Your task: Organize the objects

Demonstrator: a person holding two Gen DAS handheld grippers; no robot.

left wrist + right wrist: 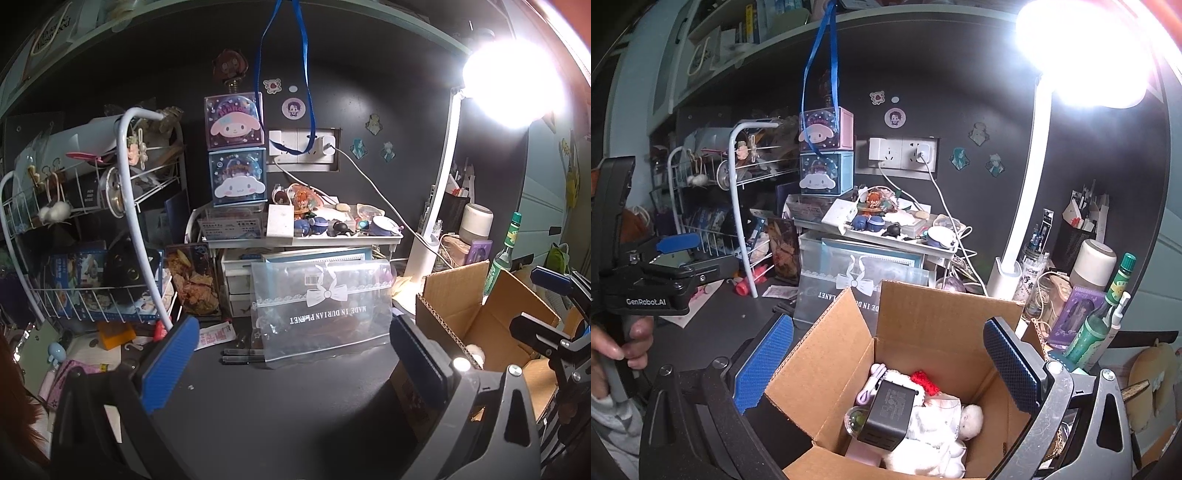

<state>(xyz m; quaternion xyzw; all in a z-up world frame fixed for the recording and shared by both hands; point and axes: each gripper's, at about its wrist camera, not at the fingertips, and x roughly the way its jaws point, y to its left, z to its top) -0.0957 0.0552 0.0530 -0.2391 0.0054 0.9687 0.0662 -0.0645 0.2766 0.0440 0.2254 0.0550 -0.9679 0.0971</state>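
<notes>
An open cardboard box stands on the dark desk; it also shows in the left wrist view. Inside lie a black power adapter, a white plush toy, a red fuzzy item and a pink cable. My right gripper is open and empty, hovering over the box. My left gripper is open and empty above the bare desk, facing a clear plastic bag with a white bow print. Two black pens lie in front of the bag.
A white wire rack full of items stands at the left. A small white shelf with figurines and two character boxes is at the back. A lit desk lamp, bottles and a pen holder crowd the right.
</notes>
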